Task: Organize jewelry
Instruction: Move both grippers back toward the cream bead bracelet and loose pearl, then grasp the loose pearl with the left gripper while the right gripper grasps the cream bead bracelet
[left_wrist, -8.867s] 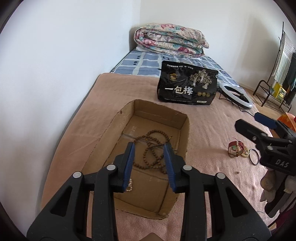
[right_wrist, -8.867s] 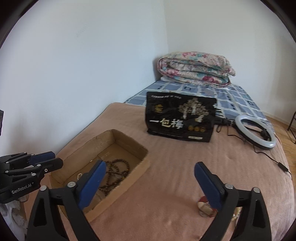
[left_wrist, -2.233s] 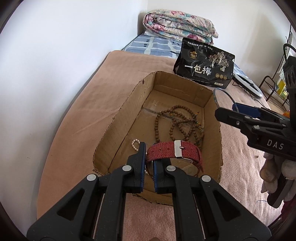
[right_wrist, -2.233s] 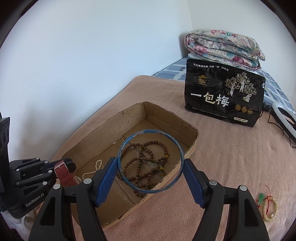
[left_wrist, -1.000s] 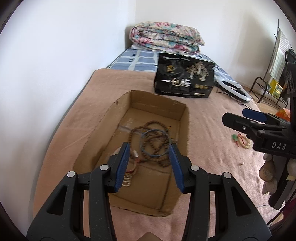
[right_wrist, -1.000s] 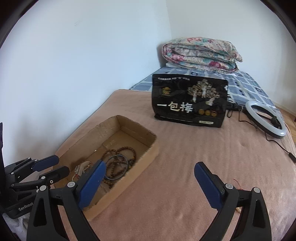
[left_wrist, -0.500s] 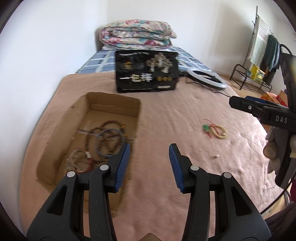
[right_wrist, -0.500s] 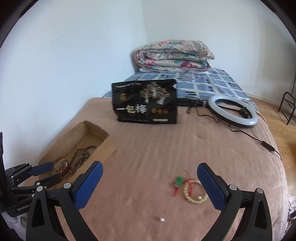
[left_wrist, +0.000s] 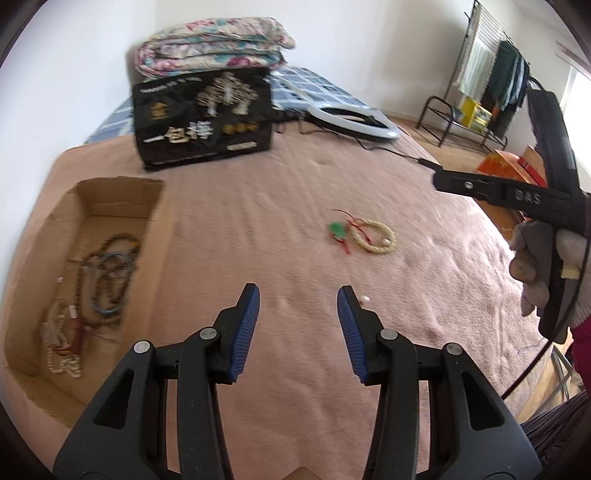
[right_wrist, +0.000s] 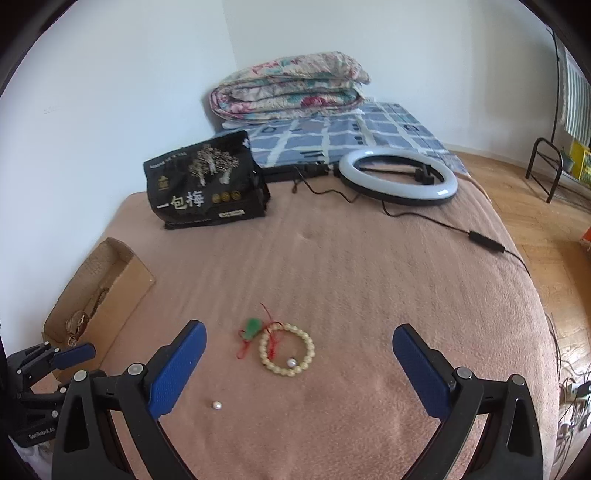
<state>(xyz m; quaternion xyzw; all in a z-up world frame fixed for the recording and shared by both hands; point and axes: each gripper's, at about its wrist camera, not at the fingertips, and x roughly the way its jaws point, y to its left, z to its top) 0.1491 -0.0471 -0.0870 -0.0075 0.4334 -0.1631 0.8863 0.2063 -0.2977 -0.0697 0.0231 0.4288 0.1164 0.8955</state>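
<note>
A cream bead bracelet (right_wrist: 287, 349) with a red cord and a green pendant (right_wrist: 252, 328) lies on the pink blanket; it also shows in the left wrist view (left_wrist: 373, 236). A loose pearl (right_wrist: 216, 405) lies nearer, seen by the left gripper's right finger (left_wrist: 365, 300). The cardboard box (left_wrist: 88, 201) at the left holds wooden beads, a blue bangle (left_wrist: 110, 280), a red strap and pearls. My left gripper (left_wrist: 298, 295) is open and empty above the blanket. My right gripper (right_wrist: 299, 343) is wide open and empty, with the bracelet between its fingers in view.
A black snack bag (right_wrist: 205, 184) stands at the back. A white ring light (right_wrist: 397, 179) with its cable lies behind on the right. A folded floral quilt (right_wrist: 288, 86) lies by the wall. The bed edge drops to a wooden floor at the right.
Both grippers have let go of the red strap and the blue bangle into the box, opened, and swung right toward the bracelet on the blanket.
</note>
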